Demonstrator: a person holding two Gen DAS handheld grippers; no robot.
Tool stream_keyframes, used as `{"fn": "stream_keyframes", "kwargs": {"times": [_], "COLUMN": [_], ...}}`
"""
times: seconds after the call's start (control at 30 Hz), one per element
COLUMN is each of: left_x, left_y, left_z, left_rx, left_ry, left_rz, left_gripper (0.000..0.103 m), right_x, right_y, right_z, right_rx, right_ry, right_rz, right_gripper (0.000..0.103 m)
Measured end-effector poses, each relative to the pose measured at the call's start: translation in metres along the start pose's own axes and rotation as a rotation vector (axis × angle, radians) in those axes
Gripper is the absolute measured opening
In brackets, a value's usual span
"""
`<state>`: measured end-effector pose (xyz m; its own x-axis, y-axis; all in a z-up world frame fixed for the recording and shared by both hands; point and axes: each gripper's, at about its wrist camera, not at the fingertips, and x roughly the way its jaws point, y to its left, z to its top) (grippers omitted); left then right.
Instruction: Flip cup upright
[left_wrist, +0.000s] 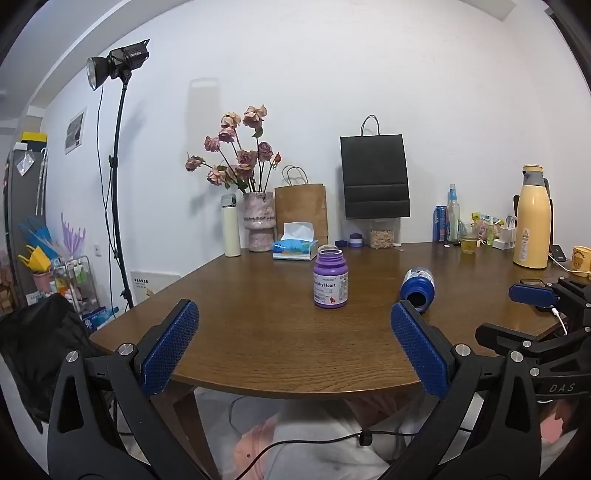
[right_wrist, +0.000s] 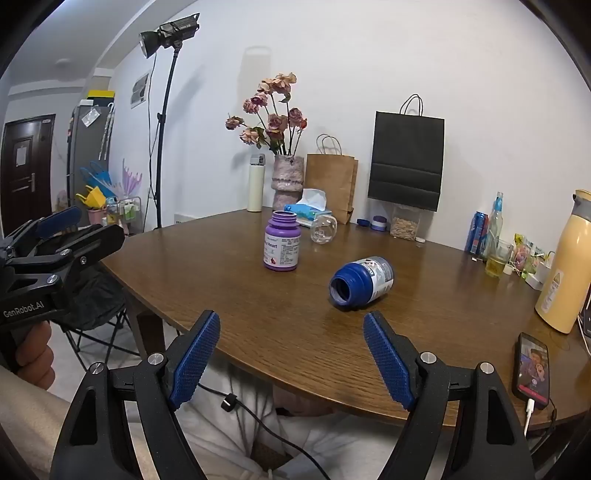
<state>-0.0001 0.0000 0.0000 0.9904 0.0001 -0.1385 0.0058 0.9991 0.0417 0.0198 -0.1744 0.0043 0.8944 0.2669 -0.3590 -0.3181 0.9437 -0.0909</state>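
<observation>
A blue lidless bottle (right_wrist: 360, 282) lies on its side on the brown table (right_wrist: 280, 332), its open mouth facing me; it also shows in the left wrist view (left_wrist: 418, 286). Behind an upright purple bottle (right_wrist: 281, 242) a small clear glass cup (right_wrist: 324, 229) lies tipped on its side. My right gripper (right_wrist: 291, 315) is open above the table's near edge, short of the blue bottle, holding nothing. My left gripper (left_wrist: 294, 307) is open and empty too, in front of the purple bottle (left_wrist: 330, 278).
At the back stand a white flask (right_wrist: 255, 184), a flower vase (right_wrist: 287, 181), a tissue box (right_wrist: 308, 212), paper bags (right_wrist: 406, 158) and a snack jar (right_wrist: 404, 223). Right side: bottles, a glass of yellow drink (right_wrist: 496, 260), a yellow thermos (right_wrist: 565, 266), a phone (right_wrist: 532, 369) on a cable.
</observation>
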Motion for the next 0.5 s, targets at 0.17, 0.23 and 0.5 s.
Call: {"fn": "stream_keyframes", "kwargs": {"times": [0.17,0.23,0.5], "left_x": [0.0007,0.0014,0.0002], "left_y": [-0.0003,-0.0004,-0.0002], "left_z": [0.0001,0.0002,-0.0001], "left_rx": [0.001,0.001,0.000], "left_ry": [0.004,0.005,0.001], "left_rz": [-0.001,-0.003,0.000], "left_gripper": [0.103,0.103,0.103], "right_x": [0.0004,0.0001,-0.0003], "right_y": [0.0009,0.0013,0.0034], "right_z": [-0.0004,-0.0007,-0.0007], "right_rx": [0.006,0.005,0.002], "right_ry": [0.002,0.000,0.001], "right_rz": [0.004,0.003,0.002], "right_gripper": [0.084,0.084,0.084]}}
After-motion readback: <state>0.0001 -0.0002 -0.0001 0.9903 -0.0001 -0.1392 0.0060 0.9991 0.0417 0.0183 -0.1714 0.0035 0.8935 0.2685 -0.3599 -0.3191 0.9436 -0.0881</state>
